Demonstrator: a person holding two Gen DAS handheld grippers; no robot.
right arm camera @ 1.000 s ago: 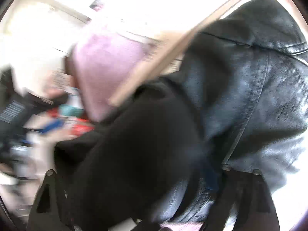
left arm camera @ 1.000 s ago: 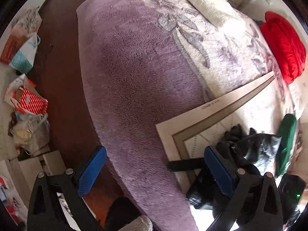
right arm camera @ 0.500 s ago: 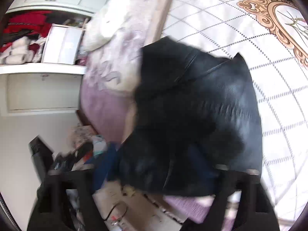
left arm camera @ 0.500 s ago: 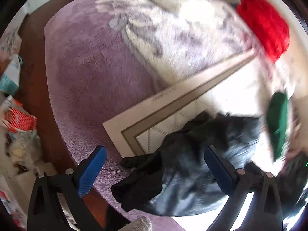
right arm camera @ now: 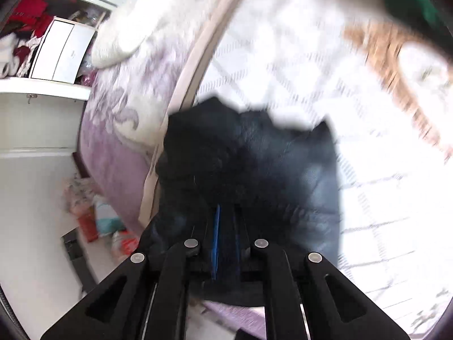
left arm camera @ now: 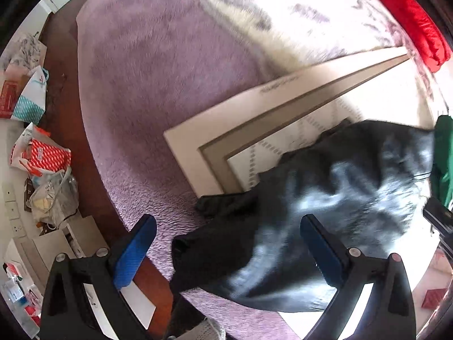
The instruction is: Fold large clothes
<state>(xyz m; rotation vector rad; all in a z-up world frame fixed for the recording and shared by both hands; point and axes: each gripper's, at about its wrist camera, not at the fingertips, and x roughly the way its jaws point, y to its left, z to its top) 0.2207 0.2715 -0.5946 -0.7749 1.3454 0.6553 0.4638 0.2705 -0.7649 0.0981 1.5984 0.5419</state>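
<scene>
**Right claw takes hold of the black leather jacket; folding not yet begun**

The black leather jacket [left arm camera: 334, 198] lies crumpled on the bed, partly on the white patterned mat [left arm camera: 286, 147] and partly spilling over its tan border onto the purple fleece blanket [left arm camera: 158, 90]. The right gripper [right arm camera: 226, 240] has just been closing, and its jaws now stand almost together with jacket material between them, so it appears clenched on the garment's near edge. The left gripper [left arm camera: 226, 252] hangs above the jacket's dark sleeve end with its blue pads wide apart, holding nothing.

The step in hand looks like picking the jacket up to spread it. The next move probably calls for the left claw to seize a second point, so the garment can be pulled flat on the mat.

A red quilt [left arm camera: 413, 19] lies at the bed's far side, a green garment [left arm camera: 443, 155] beside the jacket. Bags [left arm camera: 39, 155] clutter the brown floor [left arm camera: 65, 130] alongside the bed.
</scene>
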